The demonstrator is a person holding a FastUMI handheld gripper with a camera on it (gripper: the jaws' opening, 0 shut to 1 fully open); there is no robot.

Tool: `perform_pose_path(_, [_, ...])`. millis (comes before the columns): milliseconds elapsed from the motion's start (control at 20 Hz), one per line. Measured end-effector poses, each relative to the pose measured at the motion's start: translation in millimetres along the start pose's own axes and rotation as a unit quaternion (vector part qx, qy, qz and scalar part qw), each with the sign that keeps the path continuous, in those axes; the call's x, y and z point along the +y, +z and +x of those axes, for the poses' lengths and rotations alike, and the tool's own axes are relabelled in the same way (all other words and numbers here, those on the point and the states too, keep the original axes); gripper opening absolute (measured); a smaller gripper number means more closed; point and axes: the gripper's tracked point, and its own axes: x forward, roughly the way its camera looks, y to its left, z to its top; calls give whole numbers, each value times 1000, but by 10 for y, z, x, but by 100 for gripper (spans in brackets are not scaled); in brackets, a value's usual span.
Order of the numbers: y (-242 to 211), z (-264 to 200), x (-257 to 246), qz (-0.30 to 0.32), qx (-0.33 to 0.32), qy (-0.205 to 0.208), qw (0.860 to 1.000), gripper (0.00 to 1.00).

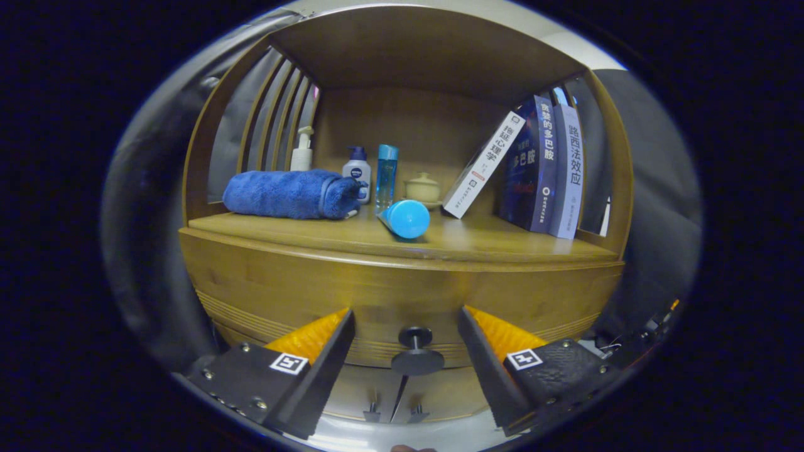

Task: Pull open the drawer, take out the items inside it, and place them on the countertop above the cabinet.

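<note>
You face a wooden cabinet (264,282) with a smooth, satin finish and fine grooves low on its drawer front (377,301). Its knob (416,351) looks dark and matt. On the table (477,242), the towel (282,193) is plush cloth, the tube (405,218) smooth plastic, the books (553,169) glossy paper. Your gripper (405,342) stands open, fingers (314,336) ridged inside.

The white book (480,166) reads 拖延心理学, the lilac book (568,182) 路西法效应.

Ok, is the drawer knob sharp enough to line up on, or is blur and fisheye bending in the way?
Gripper view: the knob is in focus, dimly lit, between the open gripper fingers; fisheye bows the drawer front; the countertop is evenly lit, without glare.
</note>
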Motion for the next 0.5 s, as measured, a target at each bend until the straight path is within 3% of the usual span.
perform_pose_path(200, [229,-289,4,1,-28,17,999,99])
perform_pose_path(500, [722,-1126,-96,7,-76,59,995,99])
